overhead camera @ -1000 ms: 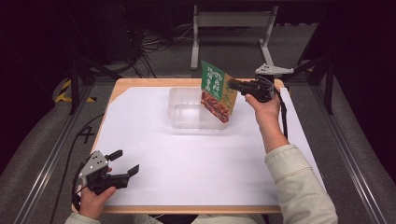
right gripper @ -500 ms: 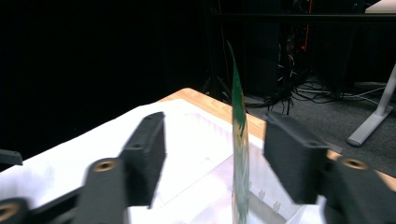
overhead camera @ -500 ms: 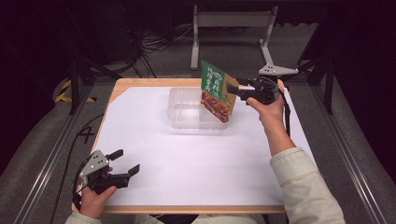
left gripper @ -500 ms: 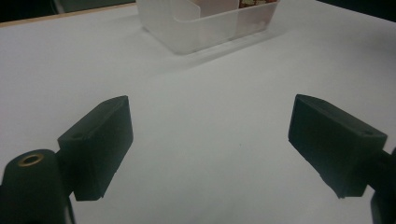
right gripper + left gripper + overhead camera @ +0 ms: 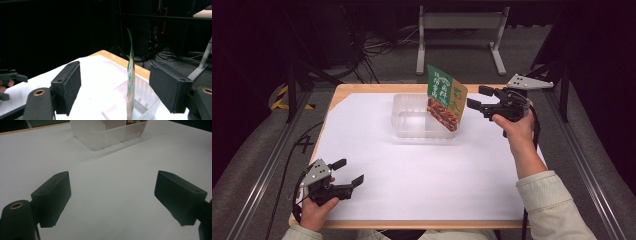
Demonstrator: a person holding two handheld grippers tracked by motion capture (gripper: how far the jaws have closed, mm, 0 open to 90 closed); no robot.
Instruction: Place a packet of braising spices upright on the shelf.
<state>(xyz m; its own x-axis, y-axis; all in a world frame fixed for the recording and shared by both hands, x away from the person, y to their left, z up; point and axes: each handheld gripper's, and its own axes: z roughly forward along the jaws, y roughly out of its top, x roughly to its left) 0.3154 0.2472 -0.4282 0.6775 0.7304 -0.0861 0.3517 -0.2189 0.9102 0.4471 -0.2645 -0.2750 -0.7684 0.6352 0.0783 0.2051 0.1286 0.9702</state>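
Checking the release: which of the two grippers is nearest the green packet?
The right gripper, open beside the green packet standing in the clear tray; the left gripper waits at the near edge.

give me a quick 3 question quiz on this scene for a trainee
1. True or false: the right tongs are clamped on the food packet.
2. Where does the food packet stand? A) flat on the white sheet B) upright in the clear container C) on the floor
3. Fill in: the left tongs sit near the table's ____ edge, with nothing between their pads.

Key
1. False: they have just been opening, and the packet stands free with the pads apart on either side.
2. B
3. Front, the person's side, at the left corner.
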